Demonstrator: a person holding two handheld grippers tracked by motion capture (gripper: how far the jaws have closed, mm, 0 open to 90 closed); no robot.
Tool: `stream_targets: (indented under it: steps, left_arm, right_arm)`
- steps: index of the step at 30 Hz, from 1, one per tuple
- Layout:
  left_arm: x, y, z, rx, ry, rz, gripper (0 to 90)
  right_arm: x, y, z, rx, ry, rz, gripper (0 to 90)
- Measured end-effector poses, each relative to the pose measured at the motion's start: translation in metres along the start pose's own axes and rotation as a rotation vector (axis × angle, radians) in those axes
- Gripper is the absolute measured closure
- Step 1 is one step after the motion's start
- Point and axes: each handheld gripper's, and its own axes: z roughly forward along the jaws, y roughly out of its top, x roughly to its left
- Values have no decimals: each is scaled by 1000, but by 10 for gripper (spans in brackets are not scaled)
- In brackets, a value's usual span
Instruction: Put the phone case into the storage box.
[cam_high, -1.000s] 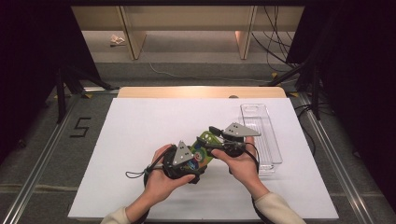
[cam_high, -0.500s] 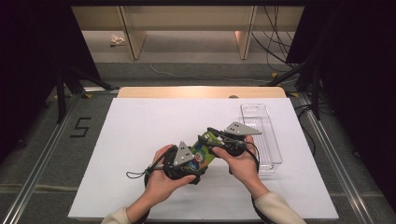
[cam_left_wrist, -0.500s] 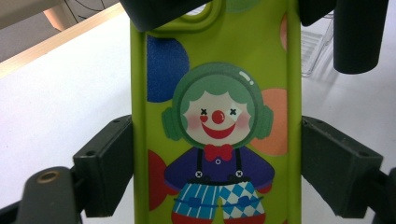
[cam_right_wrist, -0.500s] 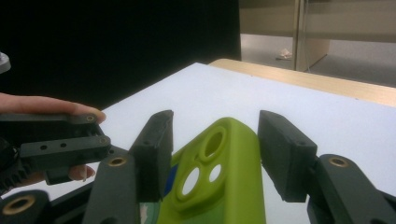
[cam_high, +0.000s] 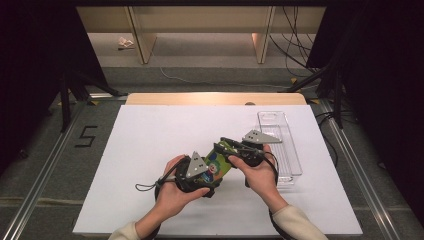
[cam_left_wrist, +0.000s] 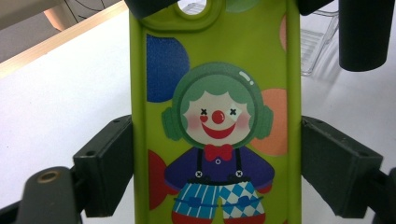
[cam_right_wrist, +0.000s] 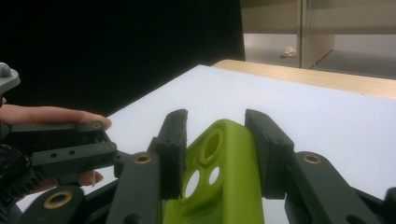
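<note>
The phone case (cam_high: 216, 162) spans lengthwise between both grippers: the left gripper (cam_left_wrist: 217, 154) clamps its sides, the right gripper (cam_right_wrist: 217, 149) apparently grips its camera end, above the bench (cam_high: 150, 145).

A green phone case (cam_left_wrist: 210, 70) stands up in the middle, held between the left tongs (cam_left_wrist: 210, 168). One black jaw presses on each long side. A clown with green hair, a red nose and a red bow tie is drawn on it. The other tongs (cam_left_wrist: 261, 14) show at the top end. The white bench (cam_left_wrist: 56, 93) lies behind, with a clear tray (cam_left_wrist: 317, 42) at the top right.
</note>
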Motion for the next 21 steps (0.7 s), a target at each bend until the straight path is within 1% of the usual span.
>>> stream_targets:
  steps: [3, 5, 8, 9, 15, 21]
  left_arm:
    - [0, 0, 1, 3, -3, 2, 167]
    - [0, -1, 1, 4, -4, 3, 167]
    - [0, -1, 1, 5, -4, 4, 167]
    - [0, -1, 1, 6, -4, 4, 167]
    - [-1, -1, 2, 10, -6, 6, 167]
    - [-1, -1, 3, 15, -7, 14, 167]
  right_arm:
    - [0, 0, -1, -1, 2, 4, 636]
    - [0, 1, -1, -4, 13, 21, 655]
    - [0, 1, -2, -8, 16, 20, 662]
    - [0, 2, -2, -12, 23, 25, 679]
    - [3, 4, -3, -18, 43, 25, 709]
    - [5, 6, -5, -23, 77, 34, 748]
